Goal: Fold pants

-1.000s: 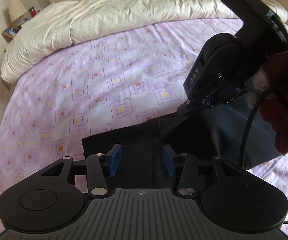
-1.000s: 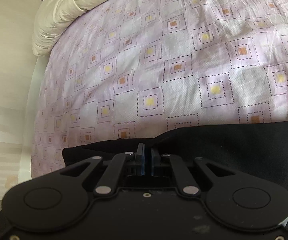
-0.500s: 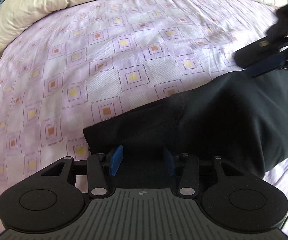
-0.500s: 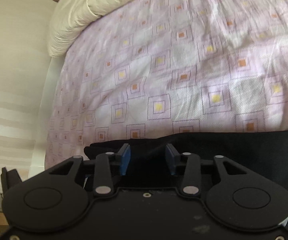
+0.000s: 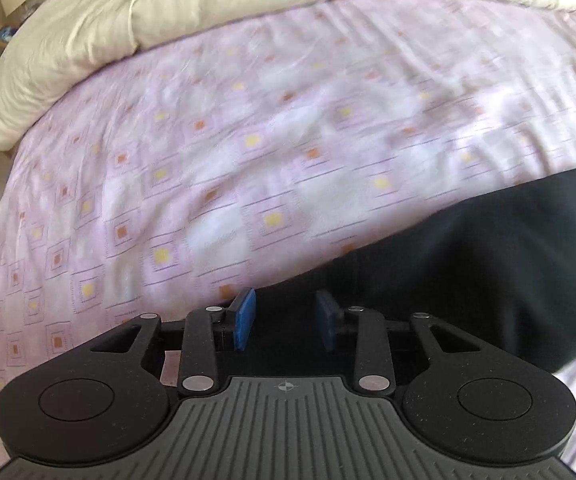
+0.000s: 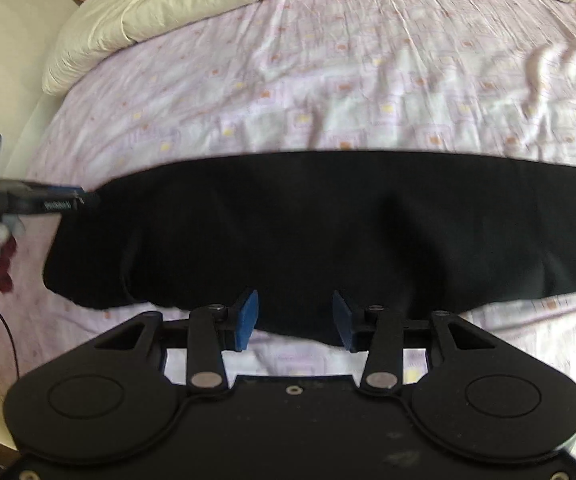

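right gripper [image 6: 294,320] has let go since a second ago, pads standing apart with nothing between, pulled back so the whole black pants [image 6: 328,232] now shows as a long band across the lilac bedsheet [image 6: 328,80]. left gripper [image 5: 283,320] has just been narrowing its jaws over the dark cloth; whether the pads bite yet, hard to tell through the blur. white lettering on its body in the right view, maybe "das". cream duvet [image 5: 167,12] bunched at the far end.
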The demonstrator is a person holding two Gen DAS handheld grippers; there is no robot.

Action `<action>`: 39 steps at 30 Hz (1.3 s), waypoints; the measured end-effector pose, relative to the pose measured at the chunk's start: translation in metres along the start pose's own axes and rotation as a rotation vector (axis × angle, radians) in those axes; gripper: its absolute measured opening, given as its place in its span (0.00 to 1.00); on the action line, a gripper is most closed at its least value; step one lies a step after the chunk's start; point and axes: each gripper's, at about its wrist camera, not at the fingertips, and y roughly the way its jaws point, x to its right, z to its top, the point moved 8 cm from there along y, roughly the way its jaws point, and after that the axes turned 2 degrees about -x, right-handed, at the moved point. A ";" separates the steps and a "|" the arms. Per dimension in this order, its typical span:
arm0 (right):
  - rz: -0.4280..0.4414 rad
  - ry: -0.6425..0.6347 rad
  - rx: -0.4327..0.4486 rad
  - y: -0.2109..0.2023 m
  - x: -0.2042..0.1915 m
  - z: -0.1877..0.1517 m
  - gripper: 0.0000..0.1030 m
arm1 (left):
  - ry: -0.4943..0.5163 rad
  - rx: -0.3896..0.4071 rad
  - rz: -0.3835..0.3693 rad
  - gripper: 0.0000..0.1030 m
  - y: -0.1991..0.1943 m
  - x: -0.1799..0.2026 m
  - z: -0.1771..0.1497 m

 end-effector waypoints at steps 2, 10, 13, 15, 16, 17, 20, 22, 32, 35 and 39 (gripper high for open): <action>-0.011 0.009 -0.010 0.003 0.007 -0.019 0.44 | 0.002 0.032 -0.047 0.32 -0.019 0.019 -0.006; -0.005 -0.020 -0.017 0.028 0.005 -0.043 0.51 | 0.001 -0.006 -0.176 0.32 -0.055 0.091 -0.062; -0.019 -0.019 -0.017 0.038 0.008 -0.041 0.51 | -0.012 -0.039 -0.189 0.32 -0.059 0.108 -0.079; -0.034 -0.025 0.010 0.040 0.010 -0.038 0.51 | -0.020 -0.052 -0.182 0.32 -0.060 0.115 -0.085; -0.036 -0.031 0.027 0.041 0.011 -0.034 0.50 | -0.021 -0.056 -0.178 0.32 -0.062 0.117 -0.089; -0.028 -0.035 0.050 0.039 0.012 -0.029 0.50 | -0.019 -0.058 -0.174 0.32 -0.063 0.120 -0.090; 0.056 0.034 0.102 0.026 0.017 -0.007 0.18 | 0.002 -0.040 -0.156 0.32 -0.066 0.126 -0.086; 0.124 0.128 0.124 0.013 0.027 0.009 0.06 | 0.018 -0.020 -0.144 0.32 -0.069 0.131 -0.080; 0.205 0.183 0.082 -0.005 0.046 0.045 0.06 | 0.107 0.036 -0.141 0.32 -0.051 0.164 -0.040; 0.216 0.171 0.060 -0.007 0.049 0.042 0.06 | 0.097 -0.007 -0.126 0.33 -0.032 0.163 -0.034; 0.235 0.117 0.040 -0.015 0.045 0.029 0.15 | 0.054 -0.083 -0.170 0.33 -0.010 0.155 -0.029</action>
